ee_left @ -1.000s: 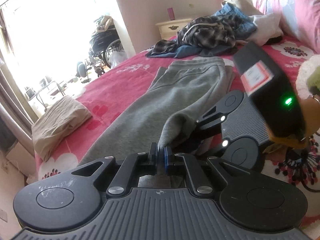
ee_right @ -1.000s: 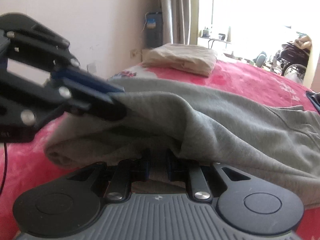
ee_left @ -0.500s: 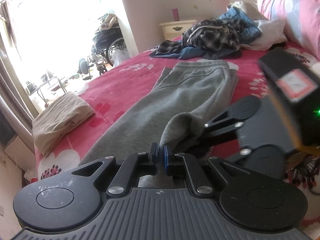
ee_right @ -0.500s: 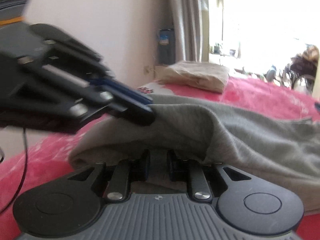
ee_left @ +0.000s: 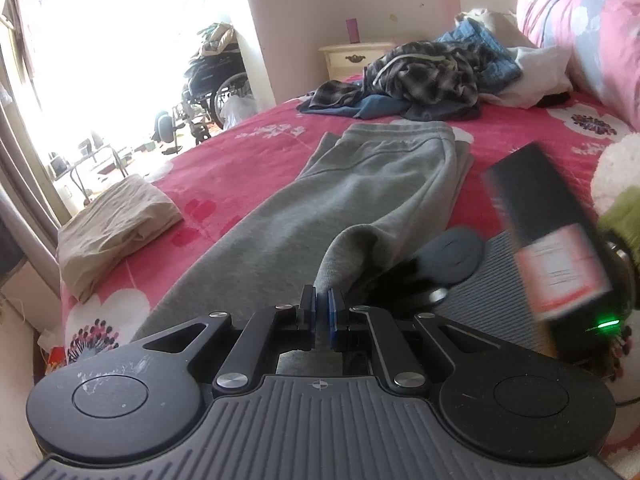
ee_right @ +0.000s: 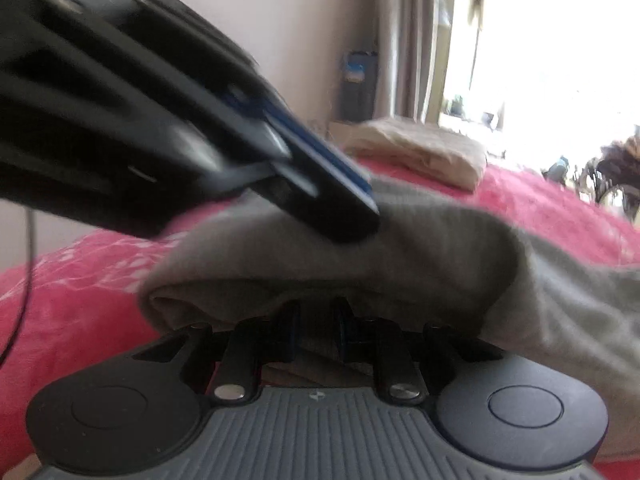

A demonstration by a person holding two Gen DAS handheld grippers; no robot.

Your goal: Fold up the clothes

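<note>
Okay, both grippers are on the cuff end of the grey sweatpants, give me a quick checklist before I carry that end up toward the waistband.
1. Left gripper pinching grey sweatpants hem: ok, shut on fabric.
2. Right gripper holding hem: ok, cloth bunched between the fingers.
3. Waistband lying flat: ok.
4. Landing area clear of the unfolded clothes pile: ok, pile lies beyond the waistband.
5. Folded beige garment out of the path: ok, off to the side.
6. Both legs aligned underneath: cannot tell.
</note>
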